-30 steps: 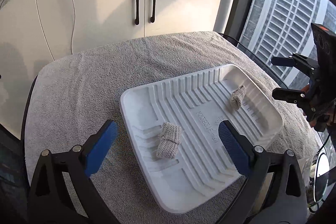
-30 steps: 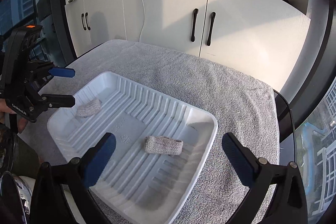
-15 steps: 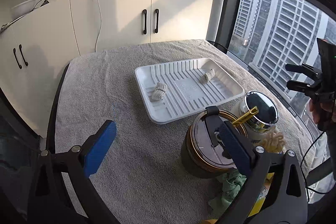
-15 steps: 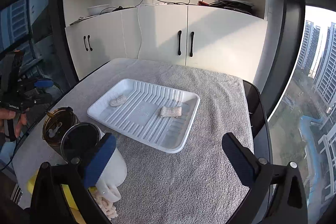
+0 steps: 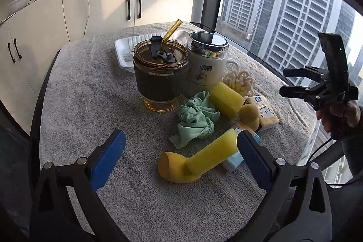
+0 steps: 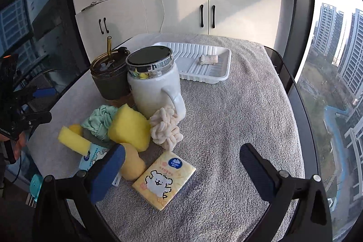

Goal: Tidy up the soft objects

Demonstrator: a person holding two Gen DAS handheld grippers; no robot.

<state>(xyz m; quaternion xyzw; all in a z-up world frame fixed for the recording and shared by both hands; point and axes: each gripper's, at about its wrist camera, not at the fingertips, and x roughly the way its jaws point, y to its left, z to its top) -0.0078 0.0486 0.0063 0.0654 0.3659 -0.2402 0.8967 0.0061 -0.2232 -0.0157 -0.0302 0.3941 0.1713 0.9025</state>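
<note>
A pile of soft things lies at the near end of the table: yellow sponge blocks (image 5: pixel 209 157) (image 6: pixel 129 126), a green scrunchie (image 5: pixel 197 117) (image 6: pixel 99 120), a cream scrunchie (image 5: pixel 241 82) (image 6: pixel 166 128), a yellow puff (image 5: pixel 249 113) and tissue packs (image 6: pixel 164 180) (image 5: pixel 264 112). The white tray (image 6: pixel 205 77) at the far end holds a knitted roll (image 6: pixel 208 59). My left gripper (image 5: pixel 181 158) is open and empty above the near sponge. My right gripper (image 6: pixel 181 169) is open and empty above the yellow tissue pack.
An amber tumbler with a straw (image 5: pixel 161 74) (image 6: pixel 109 74) and a white mug with a chrome lid (image 5: pixel 207 62) (image 6: pixel 154 83) stand between the pile and the tray. A grey towel (image 6: pixel 238 128) covers the table. Windows flank it; white cabinets (image 6: pixel 204 10) stand behind.
Both grippers pulled back from over the tray to the near end of the table; the cups and the pile of soft things came into view. Both stayed open.
</note>
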